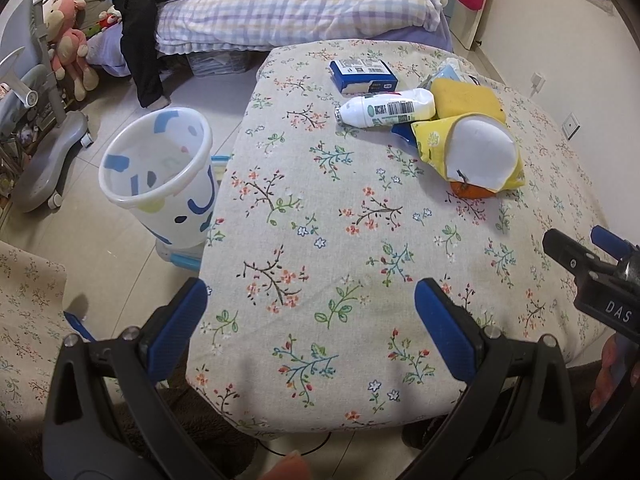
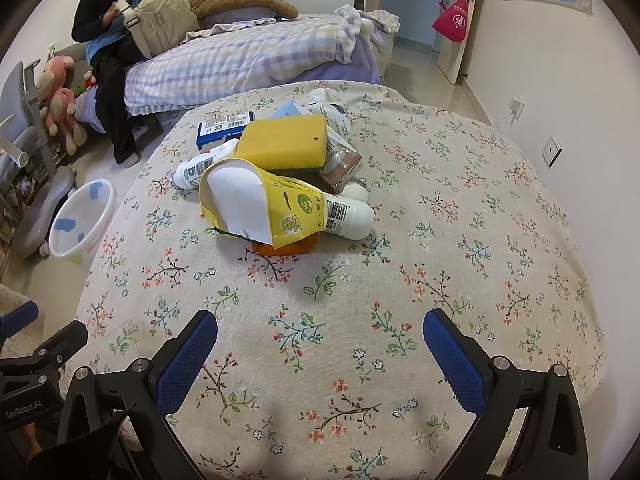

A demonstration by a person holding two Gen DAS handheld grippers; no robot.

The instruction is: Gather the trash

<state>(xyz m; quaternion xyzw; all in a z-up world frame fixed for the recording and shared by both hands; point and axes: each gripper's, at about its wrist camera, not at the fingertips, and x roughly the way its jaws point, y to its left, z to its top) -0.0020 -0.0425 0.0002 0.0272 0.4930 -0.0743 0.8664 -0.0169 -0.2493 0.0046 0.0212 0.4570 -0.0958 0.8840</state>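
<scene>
A pile of trash lies on the floral tablecloth [image 2: 460, 240]: a torn yellow carton [image 2: 260, 204] [image 1: 472, 148] over an orange peel [image 2: 288, 248], a yellow sponge [image 2: 286, 142] [image 1: 464, 98], white bottles [image 1: 386, 108] [image 2: 348, 216], a blue-white box [image 1: 362, 76] [image 2: 222, 126] and a brown carton [image 2: 340, 170]. A white bin [image 1: 160, 168] [image 2: 80, 220] stands on the floor left of the table. My left gripper [image 1: 310, 296] and right gripper [image 2: 320, 324] are both open and empty over the near table edge.
A bed [image 2: 248, 60] with a checked quilt stands behind the table; a person [image 2: 116, 40] sits on it. A grey chair [image 1: 36, 120] and plush toys [image 1: 68, 44] stand at the left. The right gripper [image 1: 592, 276] shows in the left wrist view.
</scene>
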